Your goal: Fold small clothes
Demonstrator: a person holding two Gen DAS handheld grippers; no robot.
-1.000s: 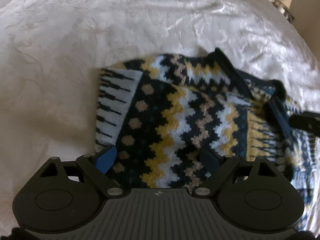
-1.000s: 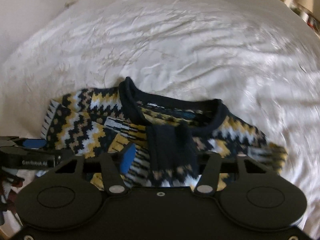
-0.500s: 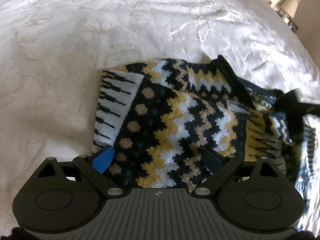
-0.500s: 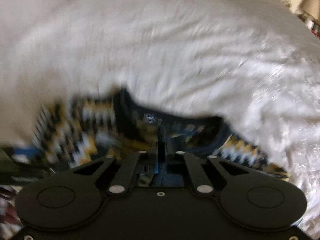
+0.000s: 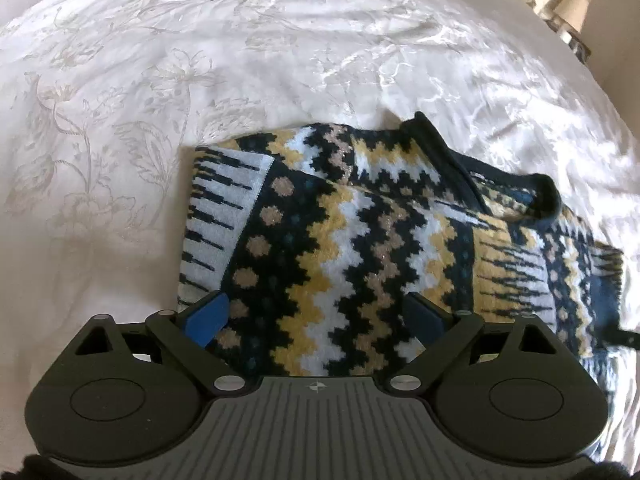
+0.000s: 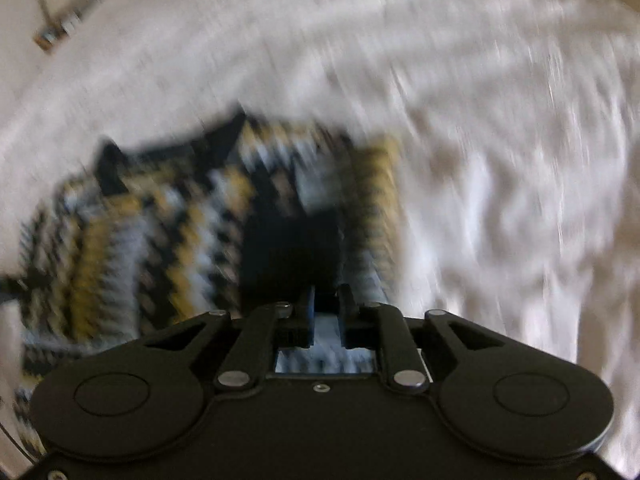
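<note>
A small knitted sweater in navy, yellow, white and tan zigzags lies partly folded on the white bedspread. Its dark collar is at the far side. My left gripper is open just above the sweater's near edge, holding nothing. In the blurred right wrist view the sweater fills the left half. My right gripper is shut on a dark navy part of the sweater, likely a sleeve cuff.
The embroidered white bedspread surrounds the sweater on all sides. A lamp and furniture stand at the far right beyond the bed. Some small objects sit at the far left edge.
My right gripper closed on the dark part of the sweater and is moving fast, blurring its view. The sweater's right side has shifted. My left gripper stayed open and rose slightly.
</note>
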